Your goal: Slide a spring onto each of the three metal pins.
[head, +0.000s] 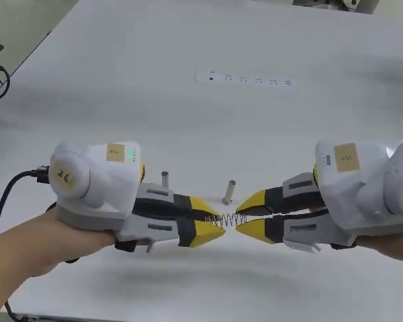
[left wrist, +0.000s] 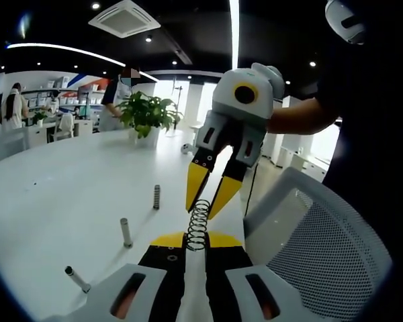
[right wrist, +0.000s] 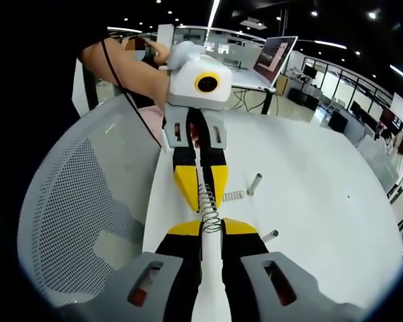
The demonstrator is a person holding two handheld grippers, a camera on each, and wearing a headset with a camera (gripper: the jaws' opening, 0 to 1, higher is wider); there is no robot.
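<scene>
While the thin coiled steel spring (head: 228, 219) sits pinched between yellow-tipped left gripper (head: 217, 223) and right gripper (head: 242, 221), both clamped narrow above the white tabletop (head: 188, 127), step reads as regrasp; next: one releases, other aligns coil over the short steel pin (head: 230, 191)

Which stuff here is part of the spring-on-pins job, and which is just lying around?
Job: spring held between left gripper and right gripper; spare spring lying loose; three metal pins.
Lying about: power strip; mesh chair; potted plant.
</scene>
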